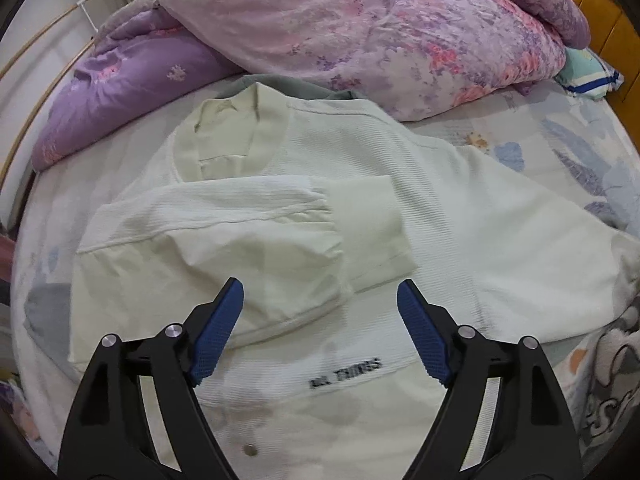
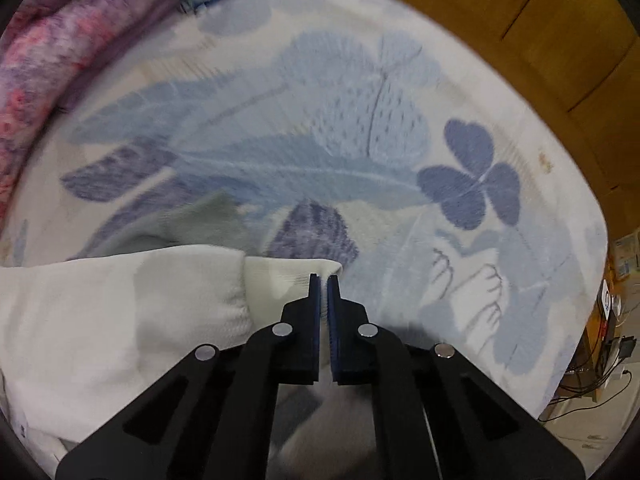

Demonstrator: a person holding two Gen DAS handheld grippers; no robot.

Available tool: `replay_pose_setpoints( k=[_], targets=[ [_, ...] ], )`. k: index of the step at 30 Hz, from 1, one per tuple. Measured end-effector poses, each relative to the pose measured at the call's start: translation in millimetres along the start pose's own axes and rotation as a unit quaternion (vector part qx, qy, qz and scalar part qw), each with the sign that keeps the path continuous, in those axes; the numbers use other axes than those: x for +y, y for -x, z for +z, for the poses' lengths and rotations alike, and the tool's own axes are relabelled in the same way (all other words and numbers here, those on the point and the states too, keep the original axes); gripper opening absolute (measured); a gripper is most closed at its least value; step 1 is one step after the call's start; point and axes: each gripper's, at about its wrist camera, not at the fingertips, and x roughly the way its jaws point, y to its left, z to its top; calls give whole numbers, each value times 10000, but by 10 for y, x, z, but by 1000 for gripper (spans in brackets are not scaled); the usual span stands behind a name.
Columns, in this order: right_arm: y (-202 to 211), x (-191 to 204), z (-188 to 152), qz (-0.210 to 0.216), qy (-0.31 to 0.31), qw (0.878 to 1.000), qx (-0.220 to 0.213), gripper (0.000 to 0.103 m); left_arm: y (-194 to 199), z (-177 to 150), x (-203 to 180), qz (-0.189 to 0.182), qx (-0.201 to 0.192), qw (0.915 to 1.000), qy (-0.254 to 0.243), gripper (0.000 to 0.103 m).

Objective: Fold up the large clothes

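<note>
Blue-padded fingers (image 1: pixel 224 332) of the left gripper (image 1: pixel 320 292) fill the bottom of the left wrist view, spread wide apart with nothing between them. They hang over a cream-white sweater (image 1: pixel 460 208) that lies flat on the bed (image 1: pixel 532 120). One sleeve (image 1: pixel 248 216) is folded across the chest, its ribbed cuff (image 1: pixel 372 228) lying just ahead of the right fingertip. Dark lettering (image 1: pixel 346 370), too blurred to read, sits on the fabric between the two fingers, and a small metal snap (image 1: pixel 251 449) shows lower down. The collar (image 1: pixel 232 128) points away from the camera, with a grey-green garment (image 1: pixel 296 84) peeking out from under it. Behind that, a bunched purple floral quilt (image 1: pixel 380 32) is heaped along the far side of the bed, and a pale green pillow with a blue stripe (image 1: pixel 588 74) lies at its right end.

From the right wrist view, the right gripper (image 2: pixel 324 278) has its fingers (image 2: pixel 315 320) pressed nearly together, pinching the edge of the sweater's other cuff (image 2: pixel 288 276). That sleeve (image 2: pixel 120 304) runs off to the left, resting on the bedsheet (image 2: pixel 320 120) printed with blue leaves and flowers. A bit of grey-green cloth (image 2: pixel 208 220) shows just beyond the sleeve. Wooden panelling (image 2: pixel 520 8) stands past the bed's far edge, and cables (image 2: pixel 588 384) lie on the floor at the right.
</note>
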Motion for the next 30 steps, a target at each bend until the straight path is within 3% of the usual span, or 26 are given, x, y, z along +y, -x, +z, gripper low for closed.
replay_pose_setpoints(
  k=[4,7,11,13,17,20,21,24,30],
  targets=[
    [649,337,-4,468,-106,9974,-541,3,-67,15,292,-75,134,9995,283,80],
    [1100,712,-25,1094,-71,9903,-854,3,-117,13,582,21,217,9988,444,80],
    [1703,1389,-173,2097,200,9720,-1039,3,-451,-99,1001,91,532,9969,580,80],
    [1942,1795,-292,2515,463,9612,-1034,3,-567,-164,1211,331,791,9948,553,74],
    [2292,2696,-602,3376,923,9330,-830,3,-326,-262,1701,125,320,9948,963,73],
    [2450,3373,-860,3820,1192,9144,-606,3,-295,-383,2078,-140,386,9931,1097,55],
    [2505,3682,-985,3969,1340,9066,-517,3,-341,-441,2230,-248,507,9919,1140,42],
    [2574,4285,-1259,4275,1518,8909,-218,3,-502,-585,2624,-690,777,9832,1500,15],
    [2618,5565,-1844,4628,1925,8639,489,3,-877,-839,3153,-1482,1020,9602,2136,9]
  ],
)
